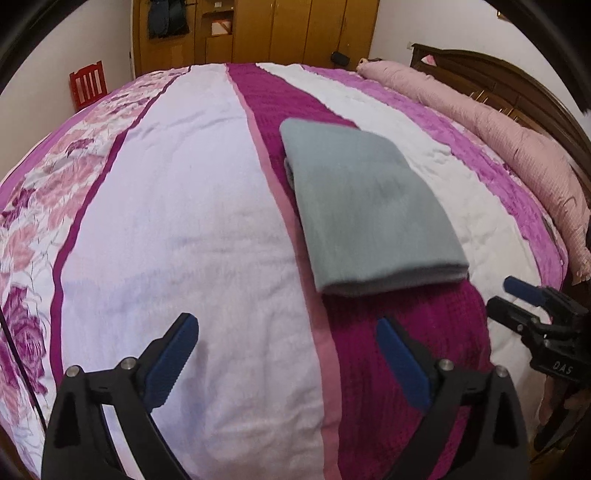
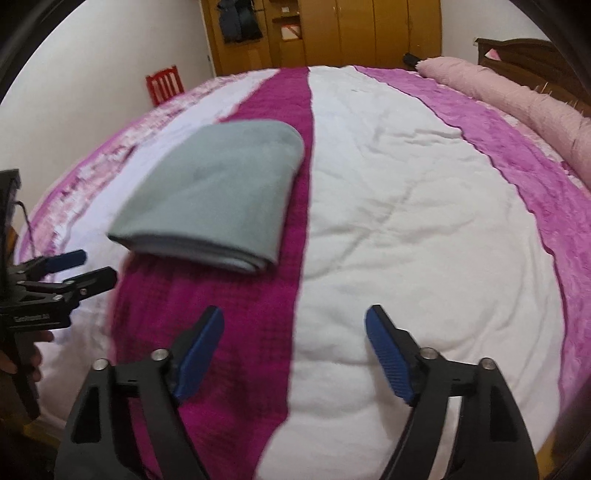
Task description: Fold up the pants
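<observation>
On the striped magenta bed (image 1: 192, 206), folded grey soft-cloth pants (image 1: 369, 210): limp, light; I'd grip the layered near edge. Both my tongs (image 1: 286, 332) (image 2: 295, 325) gape, holding nothing.

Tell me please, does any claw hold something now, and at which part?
Nothing is held. The left claw and right claw are both open and empty, apart from the folded grey pants on the bed.

- 1 pair of grey pants (image 1: 373, 210), folded, ahead of both claws
- 2 grippers: left gripper (image 1: 286, 354), right gripper (image 2: 295, 350)
- 1 red chair (image 1: 88, 86), far ahead-left
- 1 pink bolster (image 1: 498, 140), ahead-right
- 1 wooden wardrobe (image 1: 291, 29), straight ahead
</observation>
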A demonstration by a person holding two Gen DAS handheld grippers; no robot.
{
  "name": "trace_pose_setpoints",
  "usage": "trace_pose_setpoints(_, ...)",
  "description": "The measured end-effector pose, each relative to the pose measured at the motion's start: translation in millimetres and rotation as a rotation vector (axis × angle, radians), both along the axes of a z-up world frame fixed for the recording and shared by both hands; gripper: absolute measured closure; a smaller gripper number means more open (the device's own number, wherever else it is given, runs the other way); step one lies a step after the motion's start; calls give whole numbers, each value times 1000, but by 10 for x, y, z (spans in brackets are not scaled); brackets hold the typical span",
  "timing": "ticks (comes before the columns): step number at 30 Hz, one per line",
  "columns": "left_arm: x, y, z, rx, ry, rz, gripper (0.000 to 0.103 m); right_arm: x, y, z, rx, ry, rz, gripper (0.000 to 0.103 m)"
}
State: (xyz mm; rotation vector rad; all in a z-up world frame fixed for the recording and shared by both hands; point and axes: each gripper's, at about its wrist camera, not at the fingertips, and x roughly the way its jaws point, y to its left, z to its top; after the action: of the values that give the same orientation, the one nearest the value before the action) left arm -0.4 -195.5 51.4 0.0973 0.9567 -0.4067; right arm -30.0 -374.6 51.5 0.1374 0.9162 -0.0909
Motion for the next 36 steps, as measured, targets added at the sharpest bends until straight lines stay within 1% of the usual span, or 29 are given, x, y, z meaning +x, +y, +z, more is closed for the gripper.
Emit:
trace_pose_setpoints(1,-20,-14,-33,7,4,-1,3,-2,3,-35,-27,13,-9,21)
trace_pose_setpoints(3,-44,-62,-123,23,20,0,3,-10,-15,-85,-47,28,-24,22)
trace_pose_setpoints(5,-38,-110,-210,35,39,8,2,10,-48,-154,-38,48,-38,22)
trace_pose_setpoints(7,-17,-138,-281,49,41,22,0,31,-68,-210,-28,63,-41,21)
trace_pose_setpoints(9,9,-163,-328,59,47,36,0,49,-71,-246,-24,72,-39,20)
trace_pose_setpoints(15,25,-260,-371,119,54,62,0,45,-87,-297,-12,67,-38,17)
trace_pose_setpoints(19,33,-253,-381,117,52,66,0,52,-71,-317,-24,64,-33,15)
trace_pose_setpoints(27,12,-243,-381,119,32,42,0,67,-76,-334,-1,57,-20,8)
trace_pose_setpoints(36,6,-257,-385,121,30,41,0,72,-69,-334,0,56,-20,7)
